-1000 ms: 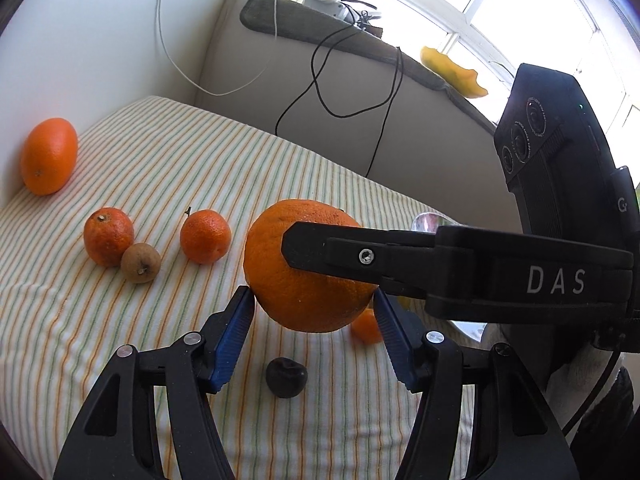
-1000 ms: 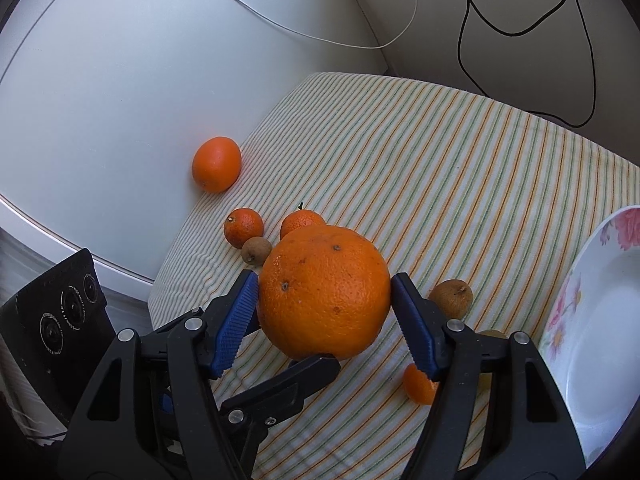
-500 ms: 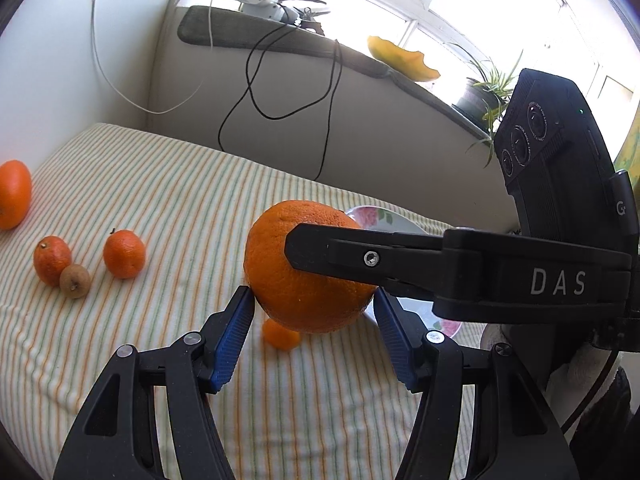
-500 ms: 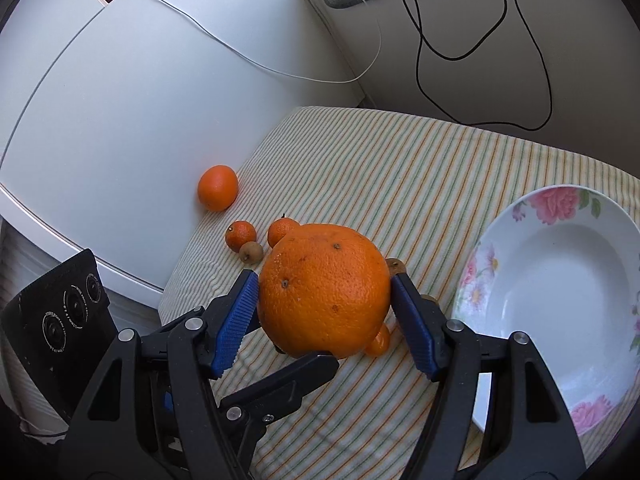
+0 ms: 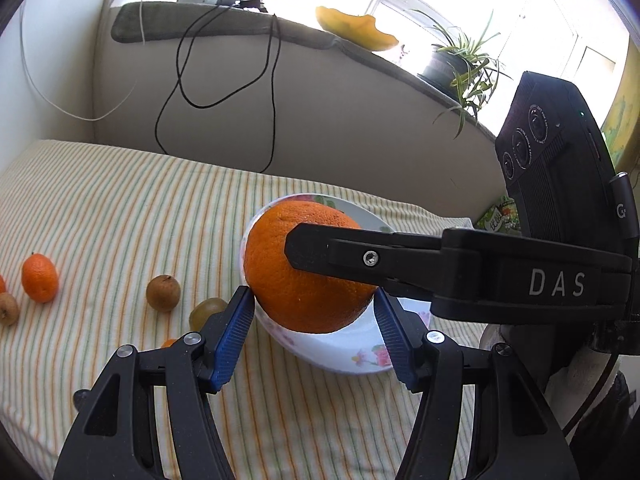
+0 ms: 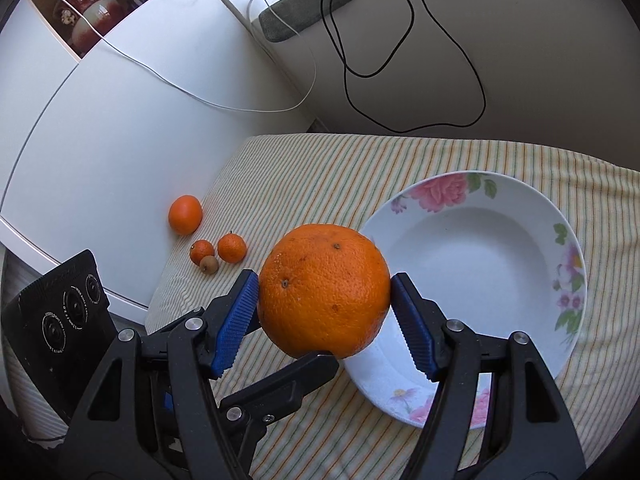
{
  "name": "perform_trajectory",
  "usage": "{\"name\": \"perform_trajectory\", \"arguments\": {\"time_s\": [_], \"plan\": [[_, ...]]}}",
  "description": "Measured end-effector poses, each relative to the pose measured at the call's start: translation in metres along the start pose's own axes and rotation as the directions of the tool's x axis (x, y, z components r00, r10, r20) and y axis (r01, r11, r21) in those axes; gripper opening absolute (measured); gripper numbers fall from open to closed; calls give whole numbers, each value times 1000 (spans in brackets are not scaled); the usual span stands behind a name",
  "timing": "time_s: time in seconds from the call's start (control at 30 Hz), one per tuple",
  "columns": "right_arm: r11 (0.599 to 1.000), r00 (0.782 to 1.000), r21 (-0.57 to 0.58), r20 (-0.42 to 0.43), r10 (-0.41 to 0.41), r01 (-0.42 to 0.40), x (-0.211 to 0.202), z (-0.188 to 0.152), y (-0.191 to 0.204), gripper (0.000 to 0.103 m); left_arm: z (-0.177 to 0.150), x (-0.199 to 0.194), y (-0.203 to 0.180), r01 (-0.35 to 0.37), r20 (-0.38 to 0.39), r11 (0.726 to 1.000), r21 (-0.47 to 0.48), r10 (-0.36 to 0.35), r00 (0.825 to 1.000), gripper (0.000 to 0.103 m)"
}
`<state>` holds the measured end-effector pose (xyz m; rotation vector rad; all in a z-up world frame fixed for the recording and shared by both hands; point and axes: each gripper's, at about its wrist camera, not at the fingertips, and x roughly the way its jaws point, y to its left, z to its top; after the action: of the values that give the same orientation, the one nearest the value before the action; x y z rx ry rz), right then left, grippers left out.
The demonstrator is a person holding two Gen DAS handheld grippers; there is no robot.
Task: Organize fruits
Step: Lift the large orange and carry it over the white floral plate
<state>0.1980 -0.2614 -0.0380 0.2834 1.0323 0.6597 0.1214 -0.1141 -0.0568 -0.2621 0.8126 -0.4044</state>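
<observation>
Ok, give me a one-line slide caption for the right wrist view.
Right gripper grips a large orange above the rim of an empty floral plate on striped cloth.

Bowl (image 6: 480,264) interior bare, open from above; small fruits (image 6: 218,250) clustered well apart leftward, near wall.

The left wrist view looks forward and down along the left gripper (image 5: 316,320), close over the striped cloth (image 5: 120,216), facing the windowsill (image 5: 280,28) and the bright, washed-out window. The right wrist view looks down along the right gripper (image 6: 324,304), angled toward the white cabinet (image 6: 120,128) and the room's corner. Both are near the big orange (image 5: 304,276) and share it, the flowered plate (image 6: 480,248), the cloth, probably the same black cables (image 6: 400,40), and each other's gripper.
</observation>
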Motion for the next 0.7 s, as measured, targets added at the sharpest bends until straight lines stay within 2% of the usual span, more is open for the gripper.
{"name": "perform_trajectory", "arguments": {"time_s": [0.37,0.7], "plan": [[998,999,58,25,-27,26,0,11,-42,71,16,40,-12,4,-37,1000,26,-3,999,62],[997,998,55,14,-59,58,11,22,-59,71,23,64,-15,0,-60,999,33,2,998,62]]}}
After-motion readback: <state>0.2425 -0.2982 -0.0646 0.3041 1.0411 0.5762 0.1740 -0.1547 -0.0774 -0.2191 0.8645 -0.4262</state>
